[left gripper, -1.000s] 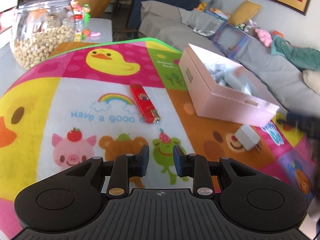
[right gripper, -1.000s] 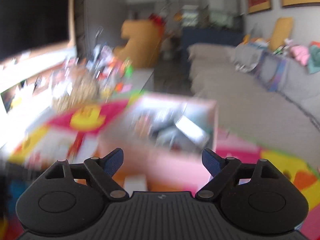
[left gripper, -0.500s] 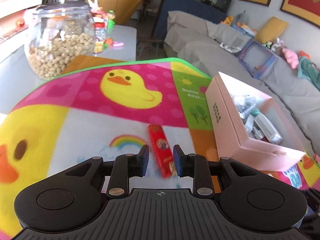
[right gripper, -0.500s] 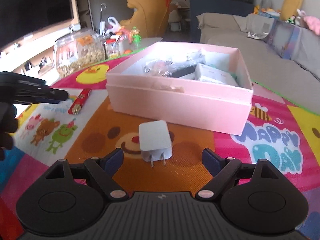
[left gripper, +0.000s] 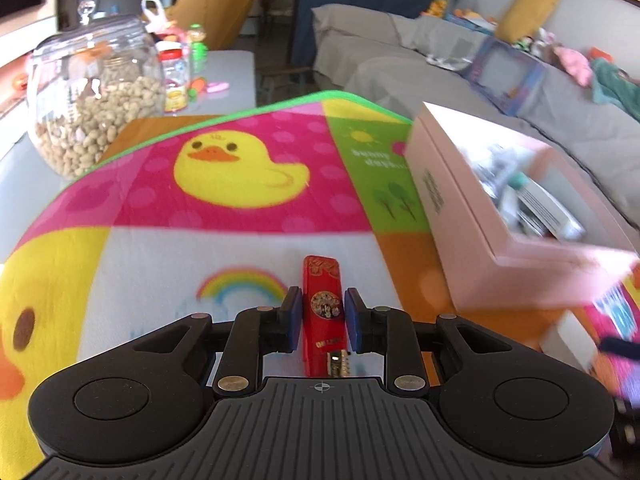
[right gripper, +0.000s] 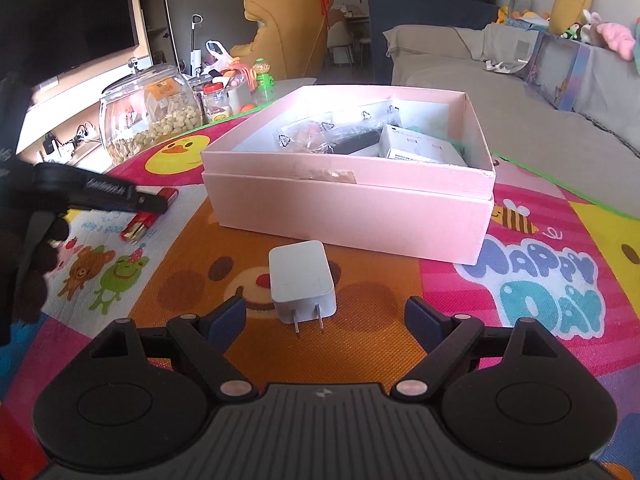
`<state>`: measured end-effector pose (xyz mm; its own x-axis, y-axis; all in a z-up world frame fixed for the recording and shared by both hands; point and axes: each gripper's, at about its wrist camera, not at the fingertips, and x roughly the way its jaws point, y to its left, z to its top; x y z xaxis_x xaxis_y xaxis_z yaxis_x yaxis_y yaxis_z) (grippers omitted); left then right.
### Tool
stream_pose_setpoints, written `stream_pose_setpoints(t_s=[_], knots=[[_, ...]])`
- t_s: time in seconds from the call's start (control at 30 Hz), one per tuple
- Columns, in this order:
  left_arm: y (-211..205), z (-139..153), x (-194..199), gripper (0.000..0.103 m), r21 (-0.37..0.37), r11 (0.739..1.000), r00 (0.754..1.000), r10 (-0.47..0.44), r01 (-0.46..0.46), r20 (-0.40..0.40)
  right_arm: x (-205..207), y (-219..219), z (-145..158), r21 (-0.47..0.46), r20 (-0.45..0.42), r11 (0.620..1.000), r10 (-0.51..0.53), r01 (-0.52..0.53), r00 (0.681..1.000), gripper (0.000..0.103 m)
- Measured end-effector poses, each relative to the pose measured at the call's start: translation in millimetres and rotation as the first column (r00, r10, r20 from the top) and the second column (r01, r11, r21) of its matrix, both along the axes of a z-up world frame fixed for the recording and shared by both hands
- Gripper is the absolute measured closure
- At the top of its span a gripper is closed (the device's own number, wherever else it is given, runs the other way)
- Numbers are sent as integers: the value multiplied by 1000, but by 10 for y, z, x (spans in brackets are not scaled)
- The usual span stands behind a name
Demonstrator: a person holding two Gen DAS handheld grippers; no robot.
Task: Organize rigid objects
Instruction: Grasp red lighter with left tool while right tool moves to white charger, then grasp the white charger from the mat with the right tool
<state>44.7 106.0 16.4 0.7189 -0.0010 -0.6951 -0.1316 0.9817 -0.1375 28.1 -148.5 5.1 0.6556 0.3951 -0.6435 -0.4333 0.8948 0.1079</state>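
Left gripper (left gripper: 319, 319): jaws have just closed onto the red lighter (left gripper: 323, 312), pads against both its sides.
Red lighter: lying on the cartoon mat (left gripper: 160, 248), left of the pink box (right gripper: 352, 200).
Right gripper (right gripper: 324, 320): jaws wide apart, empty.
White charger (right gripper: 302, 280): on the mat ahead of the right gripper, apparently untouched.

left gripper (left gripper: 320, 322): matte black body with a ribbed centre plate and a small crosshair mark at its far edge
left gripper discs: two round black housings, one at each near corner, each with a raised circle
left gripper fingers (left gripper: 291, 318): black linkage arms with silver pivot screws, tipped with dark blue pads
right gripper (right gripper: 324, 316): same black ribbed body, round housings, silver screws
right gripper fingers (right gripper: 224, 318): dark blue pads on black arms
hand (right gripper: 28, 264): a dark glove covers it
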Motion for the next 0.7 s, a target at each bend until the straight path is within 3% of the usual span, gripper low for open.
stream_pose_setpoints(t_s=[0.27,0.43,0.57,0.63,0.7], knots=[[-154,-11,-710,76,35,994,995,-103,103,6,23,0,-3,5,-8,1000,16,-16,1000,11],[-111,-78,-882,76,-31,997,995,-71,74,71,41,-28,20,9,-13,1000,-11,11,1000,12],[-110,-99,-921,76,-25,996,992,-80,83,102,38,-46,34,-64,15,992,-109,110,994,16],[-128,-108,-937,76,-11,997,990,-81,83,113,1,-19,47,-169,101,963,-194,209,976,18],[-142,-110,-930,76,-1,997,990,-82,83,115,-49,-21,78,-198,150,950,-213,240,965,18]])
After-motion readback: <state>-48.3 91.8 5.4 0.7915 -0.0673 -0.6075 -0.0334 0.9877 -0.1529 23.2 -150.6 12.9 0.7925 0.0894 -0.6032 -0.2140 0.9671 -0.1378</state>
